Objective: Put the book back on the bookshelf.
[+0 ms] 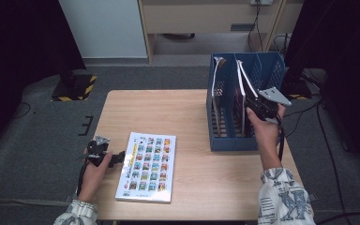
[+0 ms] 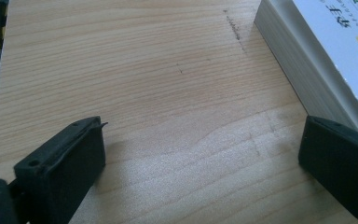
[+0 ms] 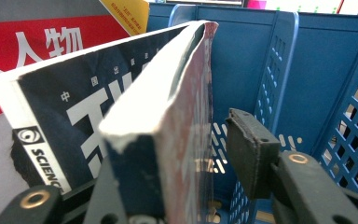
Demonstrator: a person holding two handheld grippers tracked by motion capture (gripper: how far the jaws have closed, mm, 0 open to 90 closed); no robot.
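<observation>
My right gripper [image 1: 257, 106] is up at the blue file rack [image 1: 225, 140] on the table's right side. A thick book [image 3: 163, 107] with a dark blue spine and a reddish cover stands in the rack between the jaws. The right finger [image 3: 249, 149] is clear of the cover by a small gap, and the other finger is hidden behind the book, so this gripper is open. My left gripper [image 1: 119, 158] rests low over the table near its left edge. It is open [image 2: 200, 135] and empty, right beside a white picture-covered book [image 1: 147, 166] lying flat.
A dark blue magazine [image 3: 74, 107] and a red one [image 3: 37, 42] lean beside the book in the rack. The rack's perforated dividers [image 3: 270, 70] stand close on the right. Bare wooden table [image 1: 168, 108] stretches between the flat book and the rack.
</observation>
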